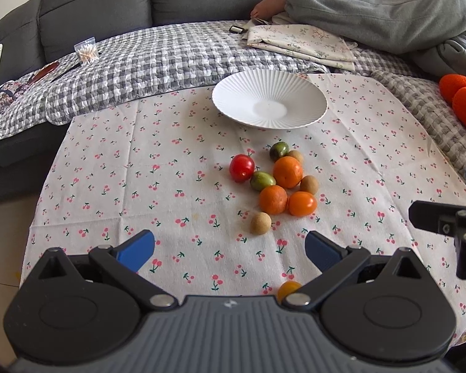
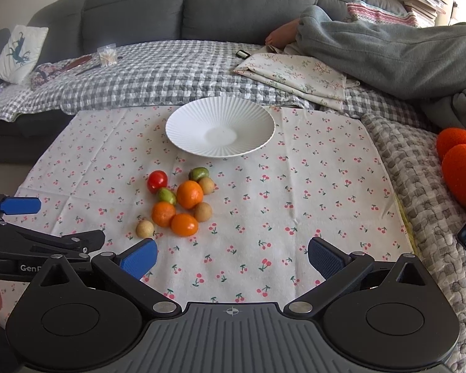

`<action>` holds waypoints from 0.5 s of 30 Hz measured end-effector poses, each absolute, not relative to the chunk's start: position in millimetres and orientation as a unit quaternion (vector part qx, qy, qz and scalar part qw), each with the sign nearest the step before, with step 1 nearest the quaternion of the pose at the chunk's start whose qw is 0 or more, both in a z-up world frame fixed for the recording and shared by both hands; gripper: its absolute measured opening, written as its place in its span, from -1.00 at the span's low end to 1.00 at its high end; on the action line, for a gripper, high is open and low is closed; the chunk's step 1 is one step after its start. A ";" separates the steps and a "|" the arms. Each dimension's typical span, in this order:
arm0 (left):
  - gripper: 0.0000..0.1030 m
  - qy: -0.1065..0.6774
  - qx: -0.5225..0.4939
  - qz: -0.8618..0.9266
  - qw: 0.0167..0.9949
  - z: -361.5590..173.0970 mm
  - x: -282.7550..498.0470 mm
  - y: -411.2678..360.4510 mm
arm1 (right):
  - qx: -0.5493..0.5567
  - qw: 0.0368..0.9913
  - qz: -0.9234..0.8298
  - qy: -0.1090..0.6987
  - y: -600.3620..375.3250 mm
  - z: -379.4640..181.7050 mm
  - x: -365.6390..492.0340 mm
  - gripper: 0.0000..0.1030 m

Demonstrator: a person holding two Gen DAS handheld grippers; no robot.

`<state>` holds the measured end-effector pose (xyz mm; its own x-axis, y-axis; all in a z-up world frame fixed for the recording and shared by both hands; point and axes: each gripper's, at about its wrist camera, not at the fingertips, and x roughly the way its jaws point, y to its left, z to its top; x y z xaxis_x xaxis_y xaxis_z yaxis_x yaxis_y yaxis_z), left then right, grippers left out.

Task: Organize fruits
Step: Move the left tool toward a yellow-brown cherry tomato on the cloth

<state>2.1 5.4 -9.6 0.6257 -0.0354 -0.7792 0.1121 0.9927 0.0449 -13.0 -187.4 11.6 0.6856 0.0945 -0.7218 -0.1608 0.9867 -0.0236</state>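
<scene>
On the cherry-print cloth [image 2: 310, 186], a cluster of small fruits is lying just in front of the white ribbed plate [image 2: 183, 124], which is holding nothing. A red tomato [image 2: 157, 181] is sitting at the cluster's left edge, with a green fruit [image 2: 166, 195] touching it. A second green fruit [image 2: 198, 174] is lying nearest the plate, beside a tan round fruit [image 2: 206, 185]. Two oranges [image 2: 189, 194] are resting in the middle, one behind the other, and an orange tomato [image 2: 184, 224] is pressing against the nearer one. Another tan fruit [image 2: 203, 211] is sitting at the right of the group, and a third [image 2: 144, 228] is lying slightly apart at the near left. In the left wrist view a small yellow-orange fruit [image 1: 288, 289] is showing close to the gripper body, partly hidden.

Both claws are hovering over the cloth, near the fruits but touching none. The left gripper [image 1: 229, 248] is spreading its blue fingers [image 1: 136, 250] wide and is gripping nothing. The right gripper [image 2: 231, 256] is likewise gaping wide, and nothing is lying between its pads.

Beyond the plate, a grey checked quilt [image 2: 158, 77] is covering a grey sofa [image 2: 233, 3], where a folded floral cloth [image 2: 295, 74] and a grey-green blanket [image 2: 388, 59] are lying. Two orange cushions [image 2: 459, 161] are sitting at the right edge.
</scene>
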 end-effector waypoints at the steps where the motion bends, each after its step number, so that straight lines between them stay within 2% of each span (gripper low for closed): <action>1: 0.98 0.431 0.045 -0.042 0.900 -9.9 2.1 5.1 | -0.041 0.917 0.070 0.391 -187.5 11.5 -12.8 1.00; 15: 0.98 0.452 0.046 -0.048 0.890 -22.7 3.1 8.0 | -0.035 0.910 0.080 0.405 -190.0 7.2 -8.5 1.00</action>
